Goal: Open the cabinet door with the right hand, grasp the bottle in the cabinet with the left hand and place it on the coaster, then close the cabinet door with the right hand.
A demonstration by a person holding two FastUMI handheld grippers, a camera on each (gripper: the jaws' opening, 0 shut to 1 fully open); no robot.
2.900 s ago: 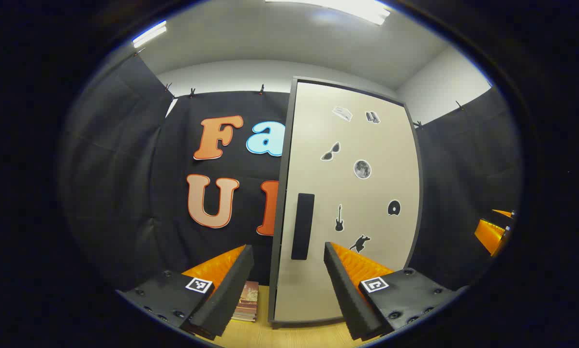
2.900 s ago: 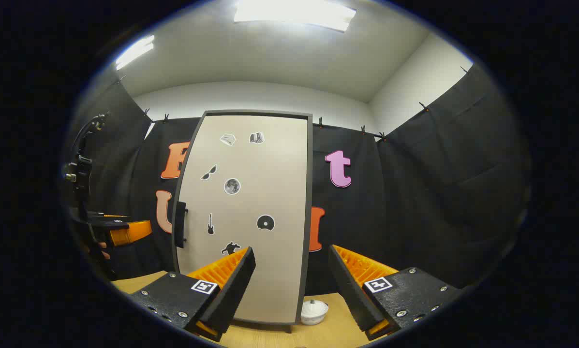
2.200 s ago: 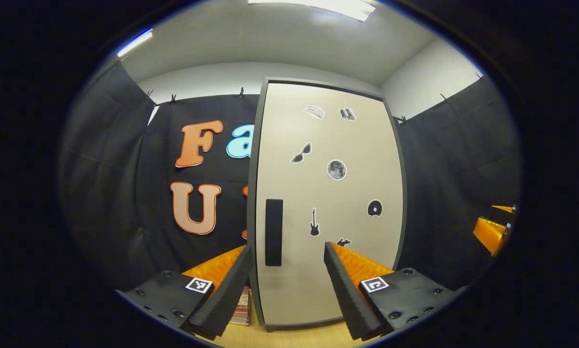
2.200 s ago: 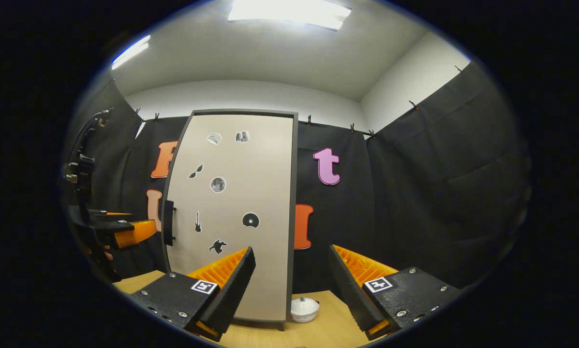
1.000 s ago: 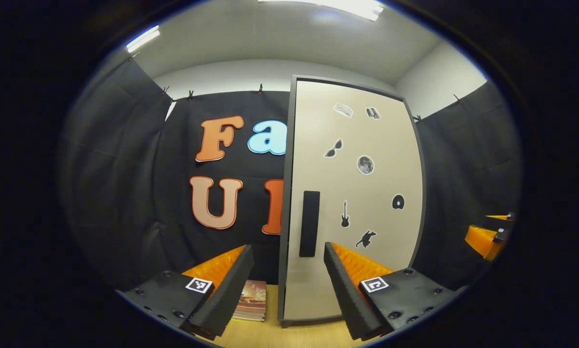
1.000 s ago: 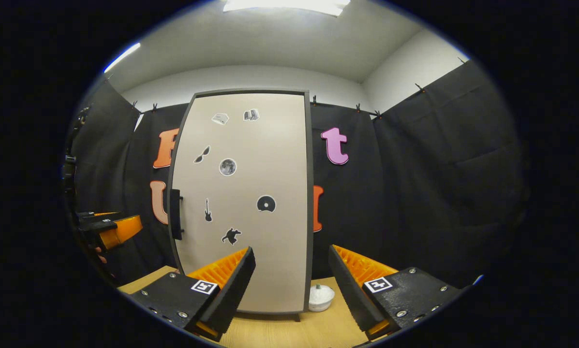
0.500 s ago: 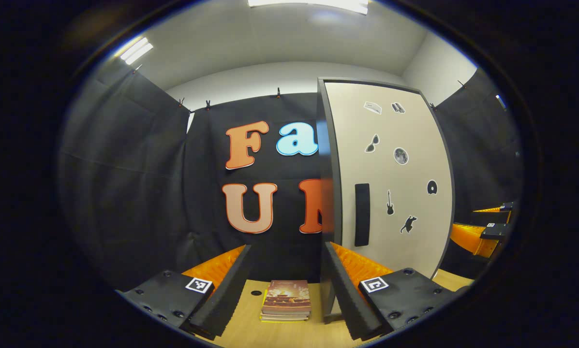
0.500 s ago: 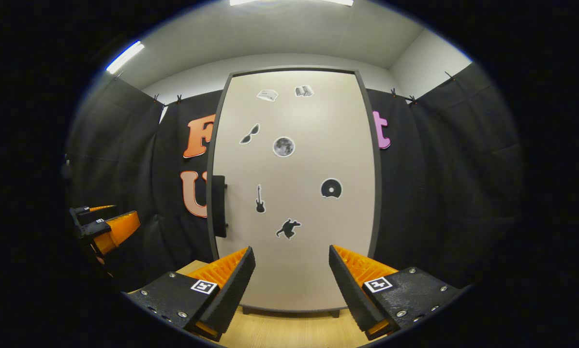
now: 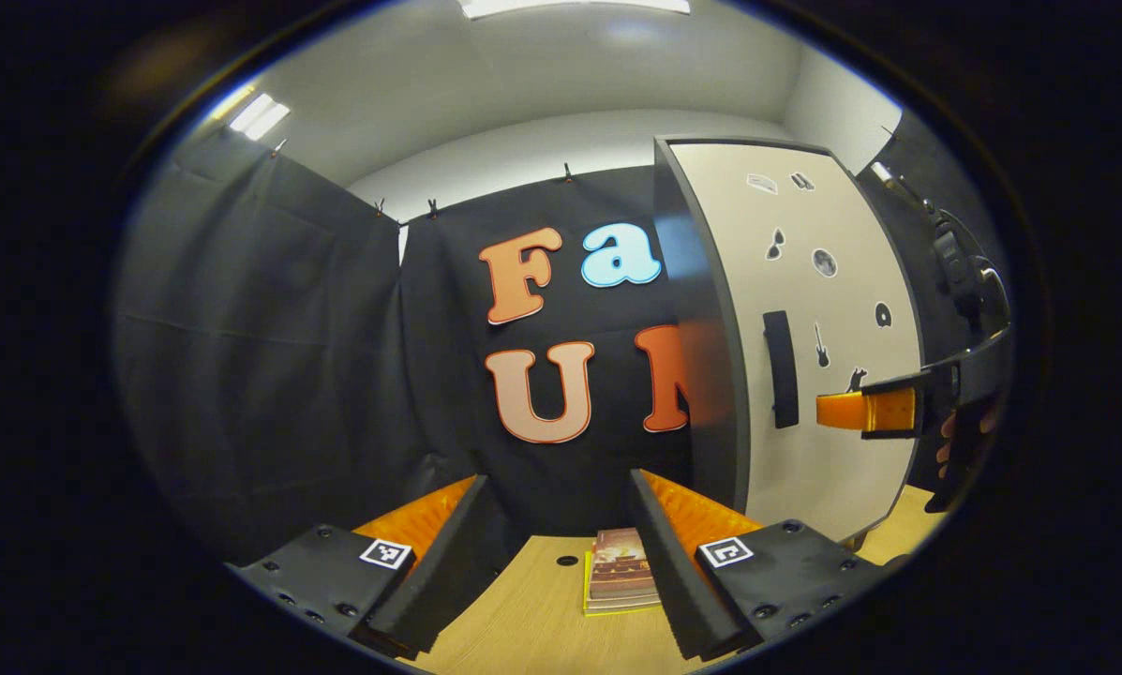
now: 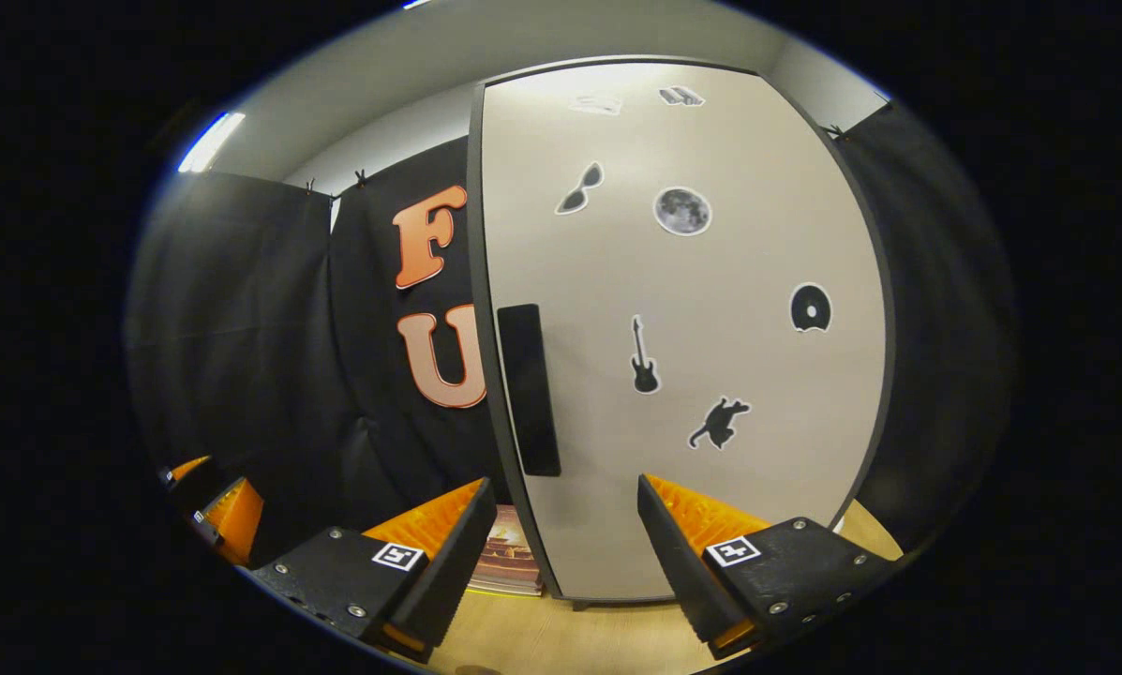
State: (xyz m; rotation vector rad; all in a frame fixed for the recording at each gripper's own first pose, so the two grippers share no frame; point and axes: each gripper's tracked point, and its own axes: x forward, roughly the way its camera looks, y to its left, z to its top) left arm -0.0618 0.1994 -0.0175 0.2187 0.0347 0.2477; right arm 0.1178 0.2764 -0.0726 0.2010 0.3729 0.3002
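The right gripper (image 10: 565, 525), jaws open, faces the cabinet door (image 10: 682, 309) near its handle (image 10: 528, 389) to pull it (door shut). The left gripper (image 9: 556, 525) waits, jaws open.

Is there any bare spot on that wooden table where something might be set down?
Yes. In the left gripper view, bare wooden table lies left of the stack of books, around a small dark hole. It is tighter between the books and the cabinet, whose door is shut. More bare wood shows before the cabinet's foot.
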